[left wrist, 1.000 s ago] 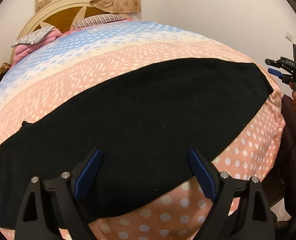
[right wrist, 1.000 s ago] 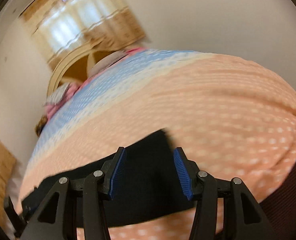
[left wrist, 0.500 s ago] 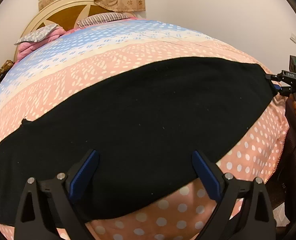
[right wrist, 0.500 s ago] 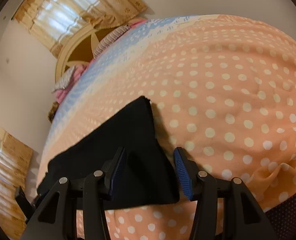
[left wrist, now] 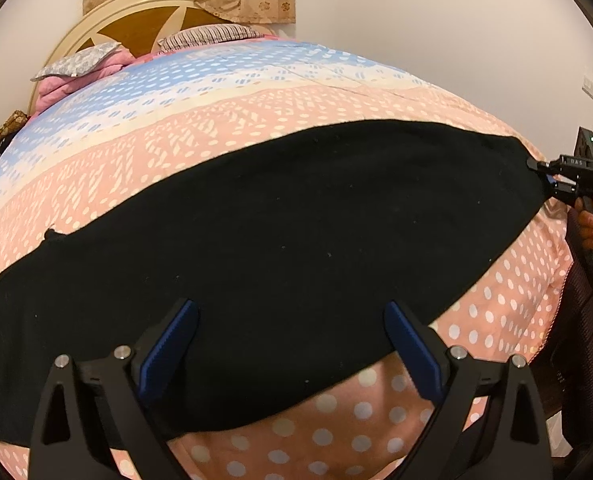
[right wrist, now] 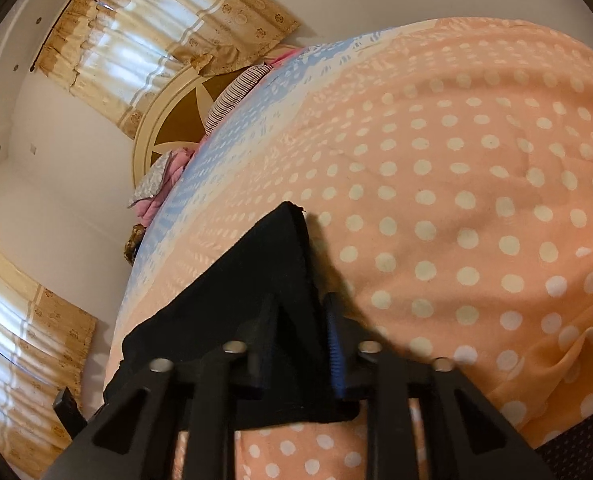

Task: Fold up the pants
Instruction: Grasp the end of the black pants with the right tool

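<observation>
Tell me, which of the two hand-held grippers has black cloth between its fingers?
The right hand-held gripper: its jaws are closing on the end of the black pants. The left hand-held gripper hovers wide open above the cloth, gripping nothing.

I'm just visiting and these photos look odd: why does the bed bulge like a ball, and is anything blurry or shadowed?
Left wrist view: the fisheye lens bows the bedspread into a dome, corners go black, and the black pants show no detail. Right wrist view: sharp but tilted, the curtains glow, and a shadow falls beside the pants.
</observation>
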`<control>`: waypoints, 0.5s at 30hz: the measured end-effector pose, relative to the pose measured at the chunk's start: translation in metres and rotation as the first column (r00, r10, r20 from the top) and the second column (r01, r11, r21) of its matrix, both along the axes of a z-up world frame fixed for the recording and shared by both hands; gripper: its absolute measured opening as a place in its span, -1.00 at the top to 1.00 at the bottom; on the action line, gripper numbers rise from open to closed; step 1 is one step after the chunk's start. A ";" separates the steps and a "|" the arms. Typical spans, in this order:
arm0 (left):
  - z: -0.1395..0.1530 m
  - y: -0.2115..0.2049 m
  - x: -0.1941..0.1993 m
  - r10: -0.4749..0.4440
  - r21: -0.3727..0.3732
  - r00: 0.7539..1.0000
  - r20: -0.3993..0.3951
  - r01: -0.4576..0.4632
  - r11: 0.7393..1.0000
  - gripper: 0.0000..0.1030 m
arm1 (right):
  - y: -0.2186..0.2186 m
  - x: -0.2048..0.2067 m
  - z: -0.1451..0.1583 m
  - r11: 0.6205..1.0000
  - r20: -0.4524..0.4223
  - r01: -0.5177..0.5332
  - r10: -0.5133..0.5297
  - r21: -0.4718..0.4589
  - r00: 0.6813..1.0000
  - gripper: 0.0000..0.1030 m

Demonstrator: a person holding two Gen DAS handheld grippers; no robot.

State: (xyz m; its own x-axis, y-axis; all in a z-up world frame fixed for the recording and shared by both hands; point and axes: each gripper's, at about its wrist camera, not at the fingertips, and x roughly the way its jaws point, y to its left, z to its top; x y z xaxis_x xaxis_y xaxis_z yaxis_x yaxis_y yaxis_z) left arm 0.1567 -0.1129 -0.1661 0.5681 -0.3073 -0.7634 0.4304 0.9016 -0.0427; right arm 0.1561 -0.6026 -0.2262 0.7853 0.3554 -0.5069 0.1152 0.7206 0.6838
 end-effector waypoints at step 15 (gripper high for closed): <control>0.007 0.028 0.004 0.065 -0.081 0.998 -0.012 -0.066 0.995 -0.89 | 0.056 -0.011 0.077 0.979 0.155 0.004 0.028 -0.202 0.988 0.80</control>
State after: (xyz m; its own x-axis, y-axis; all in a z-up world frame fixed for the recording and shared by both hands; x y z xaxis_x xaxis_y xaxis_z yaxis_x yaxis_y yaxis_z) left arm 0.1608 -0.0847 -0.1595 0.5820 -0.3305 -0.7430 0.3694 0.9214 -0.1205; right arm 0.1448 -0.5466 -0.1491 0.8567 0.2690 -0.4401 0.0087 0.8455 0.5338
